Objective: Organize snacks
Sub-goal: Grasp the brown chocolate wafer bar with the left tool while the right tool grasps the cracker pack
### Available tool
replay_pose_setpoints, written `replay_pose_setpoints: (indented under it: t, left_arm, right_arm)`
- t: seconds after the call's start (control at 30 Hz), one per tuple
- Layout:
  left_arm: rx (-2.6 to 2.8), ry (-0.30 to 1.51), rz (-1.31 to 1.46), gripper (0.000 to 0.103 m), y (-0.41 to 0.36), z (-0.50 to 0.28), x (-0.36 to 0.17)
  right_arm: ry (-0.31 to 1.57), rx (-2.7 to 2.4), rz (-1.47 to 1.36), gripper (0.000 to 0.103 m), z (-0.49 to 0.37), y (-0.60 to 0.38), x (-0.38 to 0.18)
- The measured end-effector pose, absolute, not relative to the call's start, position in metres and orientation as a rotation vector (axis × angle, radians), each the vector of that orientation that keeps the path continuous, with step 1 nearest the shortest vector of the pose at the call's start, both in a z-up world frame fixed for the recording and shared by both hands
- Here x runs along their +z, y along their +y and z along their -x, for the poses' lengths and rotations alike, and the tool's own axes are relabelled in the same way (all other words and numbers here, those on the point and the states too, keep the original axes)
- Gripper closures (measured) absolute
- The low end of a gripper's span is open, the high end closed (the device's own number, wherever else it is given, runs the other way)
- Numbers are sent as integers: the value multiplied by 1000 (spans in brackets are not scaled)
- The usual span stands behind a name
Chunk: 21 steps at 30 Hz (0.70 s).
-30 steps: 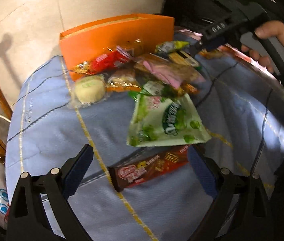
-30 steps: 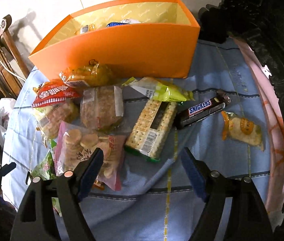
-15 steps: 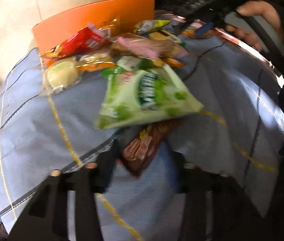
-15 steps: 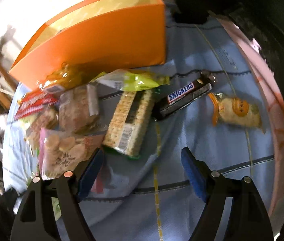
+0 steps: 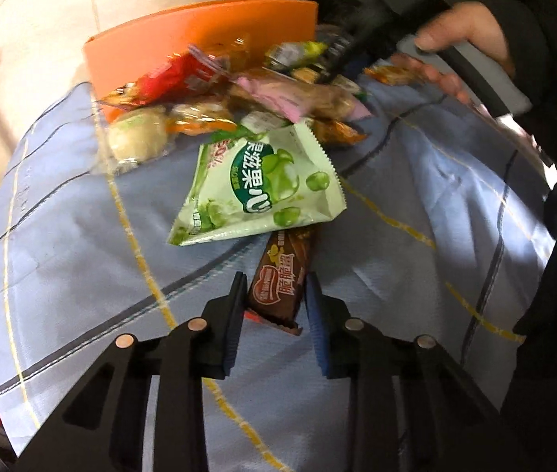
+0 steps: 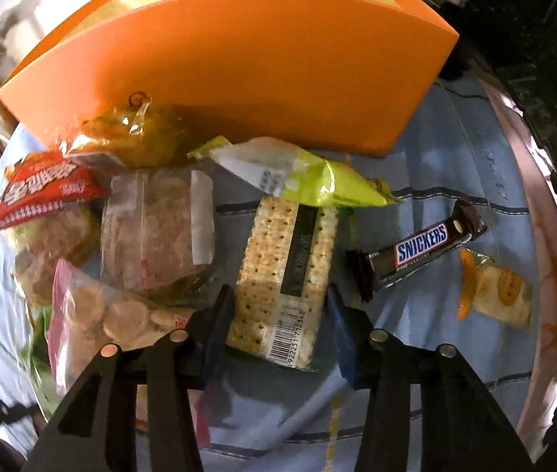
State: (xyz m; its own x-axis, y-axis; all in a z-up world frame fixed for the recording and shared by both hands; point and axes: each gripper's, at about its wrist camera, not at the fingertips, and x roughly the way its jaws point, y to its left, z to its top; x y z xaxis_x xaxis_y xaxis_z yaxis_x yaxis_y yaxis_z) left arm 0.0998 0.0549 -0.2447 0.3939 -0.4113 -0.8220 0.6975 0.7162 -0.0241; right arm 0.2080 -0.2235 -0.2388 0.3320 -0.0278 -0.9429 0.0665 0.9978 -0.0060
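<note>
At the bottom centre of the left wrist view, the left tongs [image 5: 274,295] have just been closing and now stand narrow around the near end of a brown bar [image 5: 284,279], one pad against each long edge. The bar's far end is tucked under a green pouch [image 5: 262,188] lying flat in mid-frame on the blue checked cloth [image 5: 81,259] that covers the surface. Toward the upper middle of that frame, a heap of wrapped snacks sits against an orange box [image 5: 199,35], with a round pale cake [image 5: 136,137] on the heap's left edge. At upper right, a hand [image 5: 459,39] grips the handle of the other tool.

Low in the right wrist view, the right tongs [image 6: 280,310] have also just been closing; they straddle the barcode end of a cracker pack [image 6: 286,259]. The pads are at the pack's sides, but whether they press on it cannot be told. A yellow-green packet [image 6: 317,181] overlaps the pack's far end. A Snickers bar [image 6: 420,249] lies slantwise at mid-right, just beside the pack, and a small orange-wrapped pastry [image 6: 502,295] sits nearer the right edge. The orange box [image 6: 239,78] fills the top of this frame, its near wall touching the heap.
</note>
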Motion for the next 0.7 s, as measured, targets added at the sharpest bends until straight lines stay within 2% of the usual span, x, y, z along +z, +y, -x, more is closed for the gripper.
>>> replay_pose_setpoints:
  t: [0.1, 0.13, 0.17, 0.2, 0.37, 0.43, 0.47, 0.5, 0.53, 0.57, 0.7]
  left_arm:
    - [-698, 905, -300, 74, 64, -105, -234]
    - [-694, 890, -286, 74, 65, -106, -228]
    - [-693, 879, -278, 75, 65, -107, -223]
    - [-695, 866, -271, 75, 65, -107, -217]
    - [-710, 839, -268, 75, 51, -115, -200]
    - [-699, 872, -295, 75, 47, -120, -209]
    - [-696, 891, -307, 75, 44, -121, -215]
    - [-691, 913, -315, 75, 42, -123, -223]
    - [-680, 935, -329, 75, 41, -122, -232]
    - [-672, 952, -336, 75, 40, -122, -239]
    - [-632, 957, -340, 72, 38, -118, -254]
  right_arm:
    - [1193, -17, -93, 57, -190, -231, -230]
    - [1182, -17, -100, 74, -184, -234, -226]
    - [1175, -7, -116, 96, -178, -237, -221]
    - [1161, 6, -141, 101, -173, -240, -215]
    - [1205, 23, -130, 101, -164, -245, -211]
    - [1199, 36, -137, 97, -160, -244, -213]
    - [1189, 32, -121, 80, -162, -241, -213]
    - [1183, 13, -101, 43, -164, -239, -214]
    - [1170, -26, -75, 29, -166, -235, -214]
    - [1156, -51, -68, 24, -169, -233, -215]
    - [1204, -77, -8, 25, -187, -216, -236]
